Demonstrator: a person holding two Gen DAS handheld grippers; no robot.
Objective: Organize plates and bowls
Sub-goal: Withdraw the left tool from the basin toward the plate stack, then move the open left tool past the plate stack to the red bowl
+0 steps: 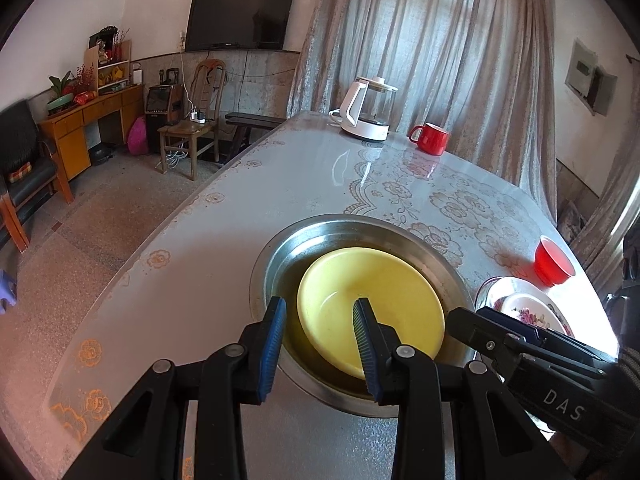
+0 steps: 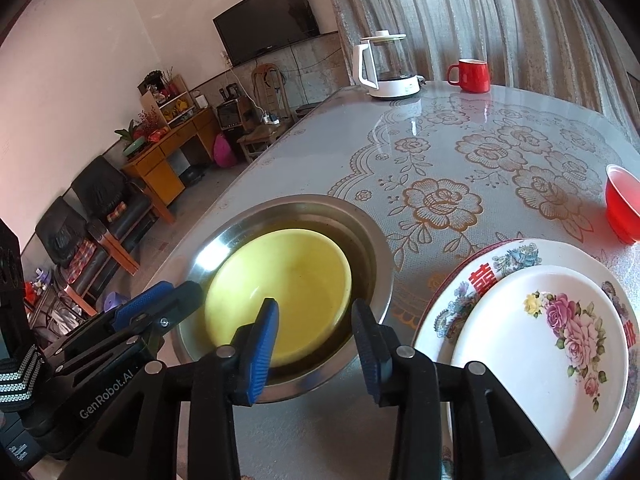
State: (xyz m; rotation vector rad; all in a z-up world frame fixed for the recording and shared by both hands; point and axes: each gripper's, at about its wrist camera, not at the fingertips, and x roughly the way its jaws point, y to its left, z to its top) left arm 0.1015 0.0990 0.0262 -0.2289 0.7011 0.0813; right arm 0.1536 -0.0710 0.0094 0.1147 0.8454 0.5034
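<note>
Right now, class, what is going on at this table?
A person holds two grippers over a yellow bowl that sits in a steel basin. The left gripper and right gripper are both open, straddling the bowl's near rim without gripping. Two stacked plates and a red bowl wait nearby.

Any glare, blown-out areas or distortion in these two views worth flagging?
Left wrist view: window glare streaks the table; the flowered plate is partly blown out; fisheye bends the table edge. Right wrist view: glare near the red mug; the yellow bowl stays sharp.
</note>
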